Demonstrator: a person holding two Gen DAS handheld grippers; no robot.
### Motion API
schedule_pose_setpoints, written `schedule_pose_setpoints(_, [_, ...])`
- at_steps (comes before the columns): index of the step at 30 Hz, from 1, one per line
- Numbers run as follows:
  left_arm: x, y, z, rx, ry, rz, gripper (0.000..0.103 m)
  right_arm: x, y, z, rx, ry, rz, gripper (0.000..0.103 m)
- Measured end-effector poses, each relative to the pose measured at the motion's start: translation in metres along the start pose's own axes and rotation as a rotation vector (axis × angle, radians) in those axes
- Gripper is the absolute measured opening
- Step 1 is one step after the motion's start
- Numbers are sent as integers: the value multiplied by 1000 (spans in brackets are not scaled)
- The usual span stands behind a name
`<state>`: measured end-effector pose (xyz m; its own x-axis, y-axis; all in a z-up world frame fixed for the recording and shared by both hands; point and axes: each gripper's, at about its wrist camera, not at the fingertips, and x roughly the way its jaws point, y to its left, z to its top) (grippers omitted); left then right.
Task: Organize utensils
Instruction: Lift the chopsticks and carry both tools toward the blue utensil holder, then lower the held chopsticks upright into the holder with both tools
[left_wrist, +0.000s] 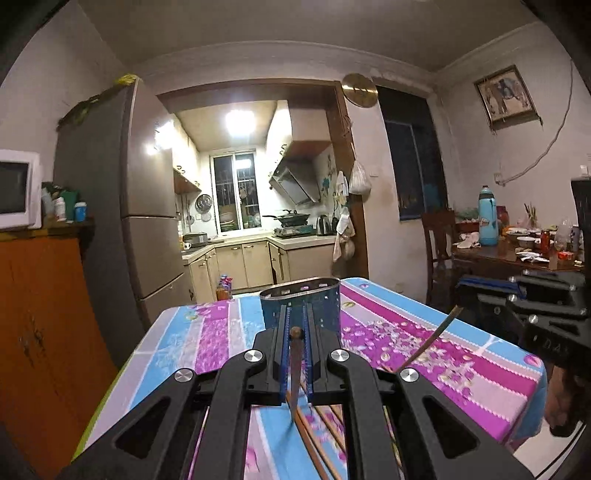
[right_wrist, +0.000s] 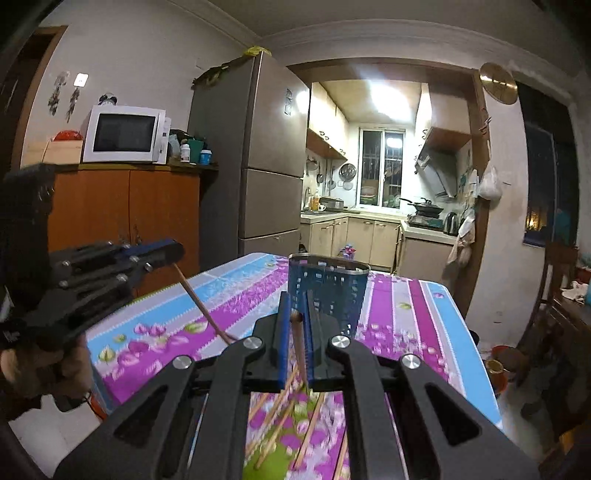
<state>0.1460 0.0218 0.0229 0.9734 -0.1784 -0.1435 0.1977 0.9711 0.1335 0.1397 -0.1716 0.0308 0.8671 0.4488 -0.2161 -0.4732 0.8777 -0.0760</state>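
In the left wrist view, the left tool is seen pinched on a chopstick whose long axis runs steeply downward from the fingers toward the floral worktop, with the perforated blue holder standing just beyond. In the right wrist view, the right tool is likewise clamped on a second chopstick, pointed down toward loose chopsticks below.

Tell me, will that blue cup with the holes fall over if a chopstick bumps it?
Maybe. The blue cup stands tall on the tablecloth and looks empty and thin-walled, so probably light and tippy. Its wide oval rim should steady it somewhat. Each tool holds one chopstick.
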Motion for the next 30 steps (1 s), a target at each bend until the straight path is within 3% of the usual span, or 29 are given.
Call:
schedule_pose_setpoints(8, [52, 11, 38, -1, 78, -25, 8, 46, -25, 41, 30, 78, 56, 5])
schedule_pose_setpoints(14, [66, 24, 68, -30, 91, -17, 8, 70, -36, 60, 37, 97, 57, 5])
schedule_pose_setpoints(23, [83, 30, 113, -46, 104, -16, 8, 87, -60, 99, 42, 83, 25, 5])
schedule_pose_setpoints(30, [104, 39, 164, -89, 91, -25, 8, 98, -80, 152, 68, 34, 21, 5])
